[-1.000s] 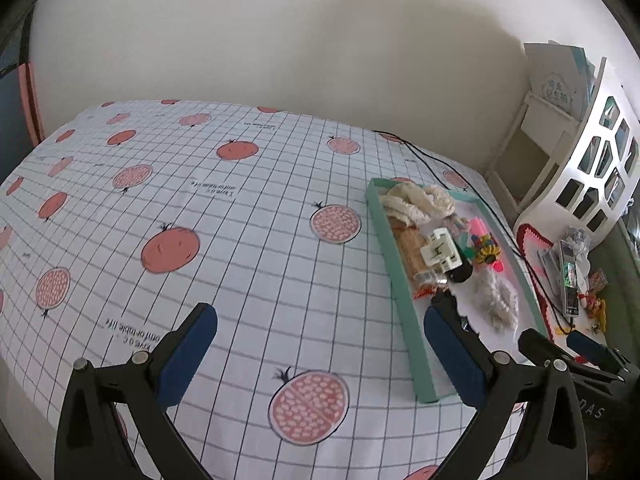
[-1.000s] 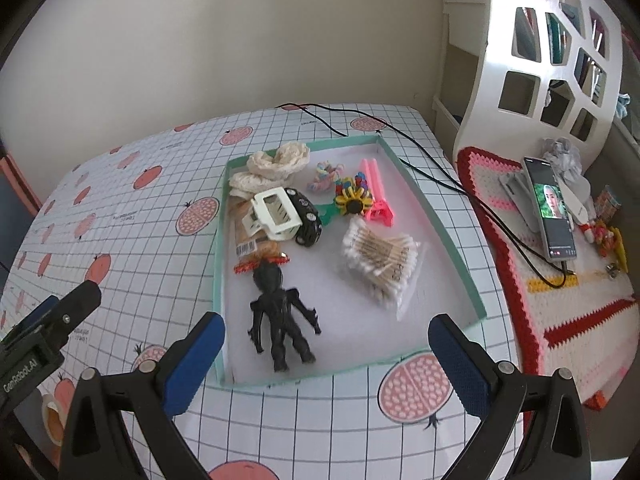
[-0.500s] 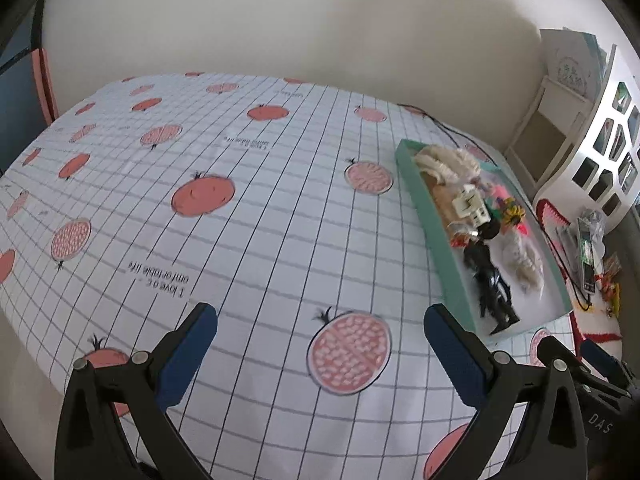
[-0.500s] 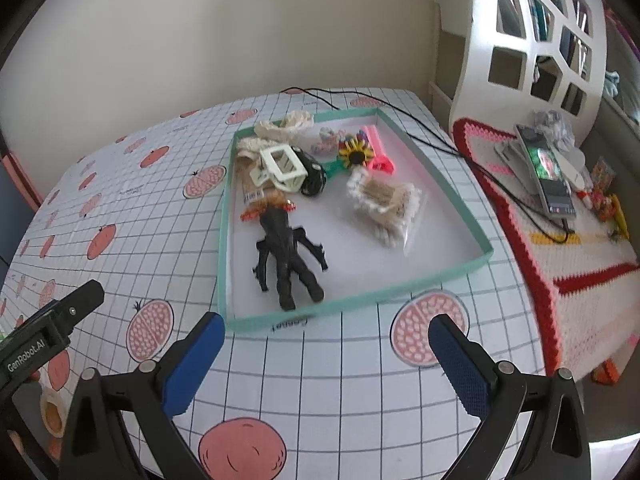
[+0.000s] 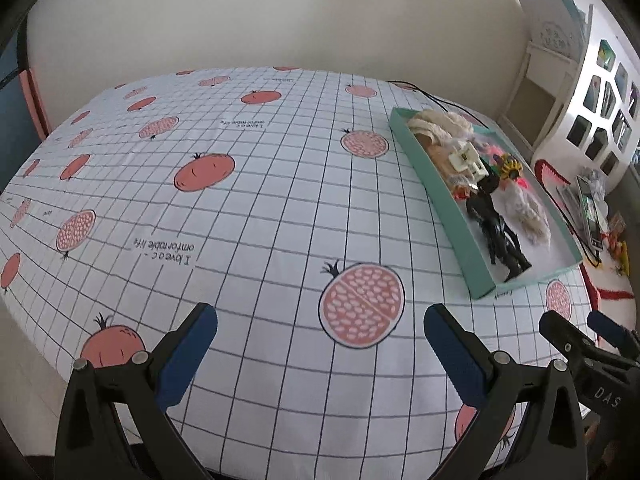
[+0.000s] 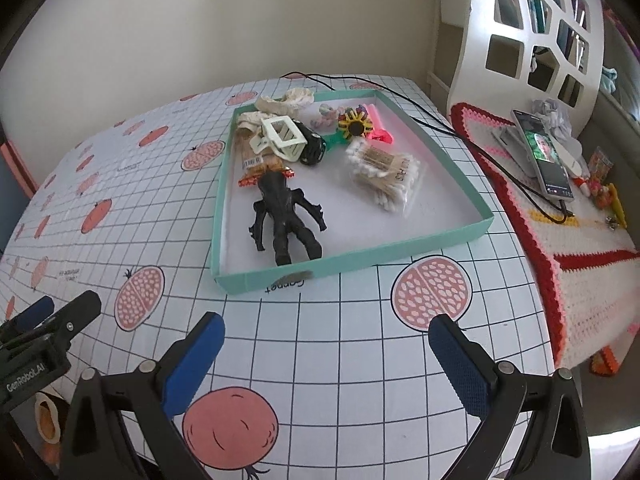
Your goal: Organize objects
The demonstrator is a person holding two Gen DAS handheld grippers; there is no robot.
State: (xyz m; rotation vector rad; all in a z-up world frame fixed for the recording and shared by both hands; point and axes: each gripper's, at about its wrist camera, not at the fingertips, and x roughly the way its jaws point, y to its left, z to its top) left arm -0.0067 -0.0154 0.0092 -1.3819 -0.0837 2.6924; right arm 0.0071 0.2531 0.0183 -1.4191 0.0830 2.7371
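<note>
A shallow teal tray (image 6: 348,265) (image 5: 454,216) lies on the pomegranate-print cloth. Inside it are a black toy figure (image 6: 285,216) (image 5: 496,232), a bag of cotton swabs (image 6: 384,176), a cream hair claw (image 6: 280,138) (image 5: 466,160), a black toy car (image 6: 314,146), a sunflower clip (image 6: 354,124), a pink piece (image 6: 380,126) and cream lace (image 6: 286,100). My right gripper (image 6: 326,340) hangs open, empty, just in front of the tray's near wall. My left gripper (image 5: 320,334) is open and empty over bare cloth, left of the tray.
A crocheted red-and-white mat (image 6: 568,216) on the right carries a phone (image 6: 544,156) with a black cable (image 6: 440,128) and small trinkets (image 6: 604,184). A white cut-out shelf (image 6: 532,32) stands behind it. The cloth (image 5: 200,208) stretches wide to the left; a wall lies behind.
Both grippers have drawn back toward the near edge of the bed. The tray now sits farther off in both views. Both stay open and empty.
</note>
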